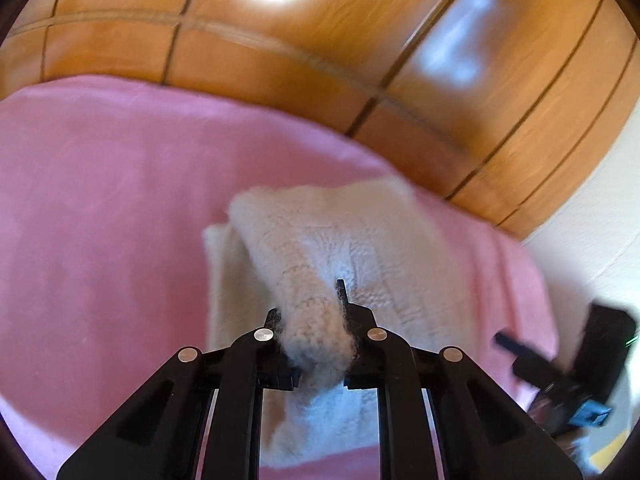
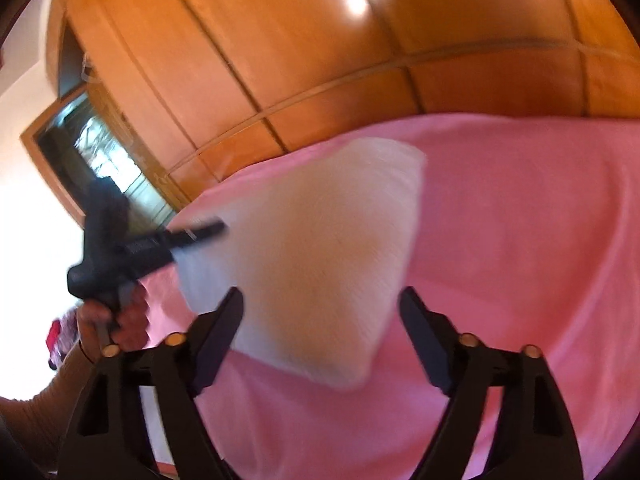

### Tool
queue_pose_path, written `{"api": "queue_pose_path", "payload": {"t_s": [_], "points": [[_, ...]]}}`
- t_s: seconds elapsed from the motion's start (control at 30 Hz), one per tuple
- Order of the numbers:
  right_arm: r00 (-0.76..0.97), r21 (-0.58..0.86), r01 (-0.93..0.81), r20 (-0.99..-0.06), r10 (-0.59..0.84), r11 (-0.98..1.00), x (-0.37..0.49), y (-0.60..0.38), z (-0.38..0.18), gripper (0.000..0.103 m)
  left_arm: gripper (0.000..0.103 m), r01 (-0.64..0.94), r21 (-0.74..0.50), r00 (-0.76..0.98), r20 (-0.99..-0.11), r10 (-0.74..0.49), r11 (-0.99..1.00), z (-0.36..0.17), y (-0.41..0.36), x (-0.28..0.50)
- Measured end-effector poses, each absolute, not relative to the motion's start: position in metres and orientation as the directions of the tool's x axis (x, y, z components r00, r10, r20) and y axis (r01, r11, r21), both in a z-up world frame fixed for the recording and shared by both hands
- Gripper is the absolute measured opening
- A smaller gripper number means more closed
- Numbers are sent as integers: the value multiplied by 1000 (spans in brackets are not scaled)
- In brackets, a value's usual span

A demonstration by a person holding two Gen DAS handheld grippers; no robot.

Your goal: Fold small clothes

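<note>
Your left gripper [image 1: 316, 320] is clamped on a bunched edge of the knit [image 1: 320, 240]; right gripper [image 2: 322, 336] gapes wide, empty. Knit's soft, light, prob. stretchy w/ blur, so grab hems

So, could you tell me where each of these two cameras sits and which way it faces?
Left wrist: on the left gripper, looking along its fingers, shut on the cream knit garment, over the pink blanket; the right gripper shows at right.
Right wrist: on the open right gripper, looking over the same garment; the left hand shows at left.
Shared: garment, blanket, wooden wardrobe.
</note>
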State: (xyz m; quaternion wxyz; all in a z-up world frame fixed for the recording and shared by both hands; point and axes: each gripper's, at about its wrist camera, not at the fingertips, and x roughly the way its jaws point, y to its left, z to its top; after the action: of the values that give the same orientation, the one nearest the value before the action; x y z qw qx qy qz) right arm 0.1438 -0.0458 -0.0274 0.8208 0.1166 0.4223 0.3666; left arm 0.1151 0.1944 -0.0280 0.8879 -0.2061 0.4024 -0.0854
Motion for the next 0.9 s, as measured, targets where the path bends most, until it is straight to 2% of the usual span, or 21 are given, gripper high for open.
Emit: {"api": "queue_pose_path", "payload": {"t_s": [0.03,0.13,0.2,0.23,0.33,0.4,0.5,0.67,0.8,0.9], "points": [[346,496,-520,-621,703,695,146,-34,-33,59,13,-29,-425,653,-693,-305,905,-35,196,114],[261,450,-543,-712,652,709,142,-5,-62,57,13,-69,-355,626,-743,-237,932,-59,195,112],[253,399,-576,-743,620,713,136,17,-80,58,14,-92,-357,615,-755,-229,930,-69,200,112],[268,367,-592,-750,605,718,134,22,-84,58,19,-107,-360,614,-757,-223,927,-69,204,110],[286,353,-591,-750,597,726,131,20,-83,62,37,-168,-308,636,-760,-135,936,-53,208,107],[285,354,-592,-748,599,724,132,15,-81,65,37,-170,-288,681,-726,-99,942,-36,205,101],[282,367,-600,-735,617,711,129,4,-65,71,37,-126,-313,747,-655,-118,941,-13,198,93],[345,417,-560,-669,659,716,142,-14,-31,70,37,-77,-279,756,-642,-126,957,-11,176,99],[415,354,-545,-673,612,760,170,-4,-20,57,37,-58,-269,729,-669,-143,961,-26,166,108],[405,331,-528,-711,575,782,199,18,-33,49,37,-65,-238,715,-688,-121,969,-33,156,110]]}}
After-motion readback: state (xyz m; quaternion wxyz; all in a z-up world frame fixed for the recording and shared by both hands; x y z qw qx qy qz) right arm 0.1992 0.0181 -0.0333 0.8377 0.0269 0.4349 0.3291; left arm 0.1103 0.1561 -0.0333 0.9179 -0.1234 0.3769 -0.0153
